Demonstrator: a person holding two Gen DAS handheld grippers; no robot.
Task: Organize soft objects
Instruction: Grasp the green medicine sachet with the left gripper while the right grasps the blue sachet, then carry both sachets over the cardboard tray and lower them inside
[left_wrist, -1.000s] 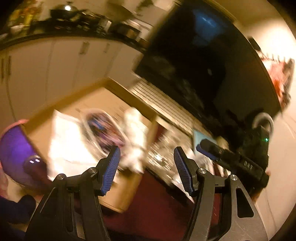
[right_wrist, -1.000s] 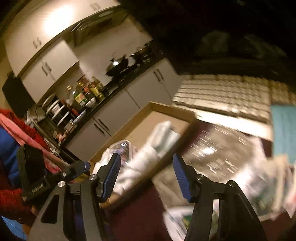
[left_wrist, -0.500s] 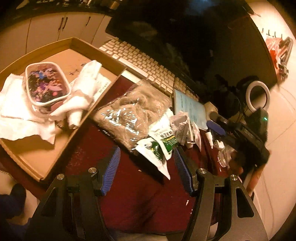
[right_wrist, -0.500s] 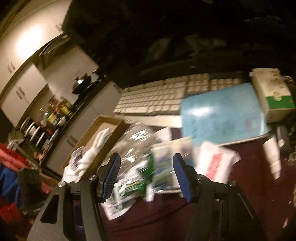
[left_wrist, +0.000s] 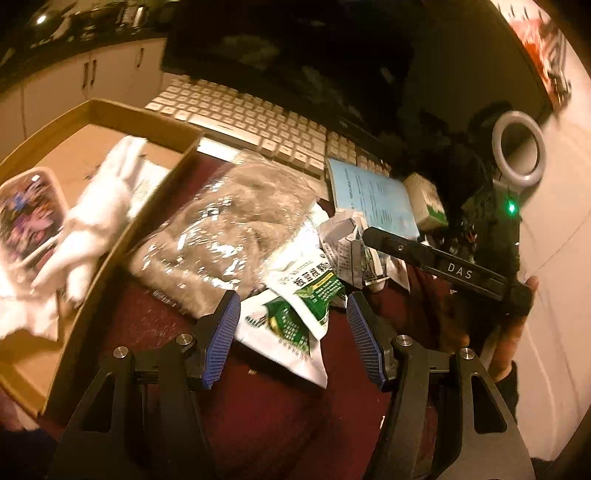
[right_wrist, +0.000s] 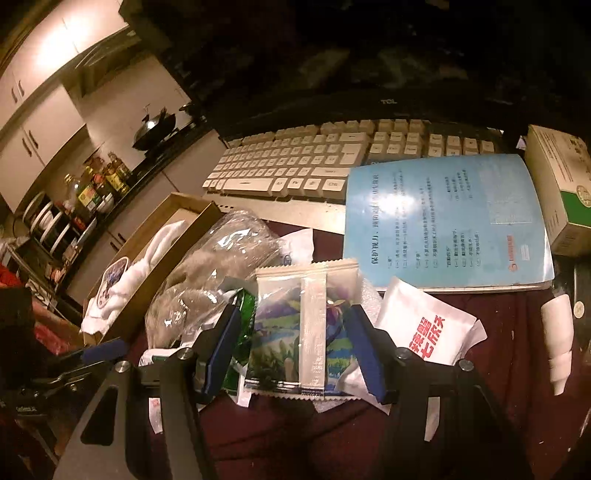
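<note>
Both views newly over sachets (right_wrist: 306, 328)

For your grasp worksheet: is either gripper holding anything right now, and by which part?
Nothing is held. The right gripper stands open astride the landscape-printed sachet; the left gripper stands open over the green-and-white packet.

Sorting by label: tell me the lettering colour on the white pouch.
Red, on the white pouch; clearest in the right wrist view.
</note>
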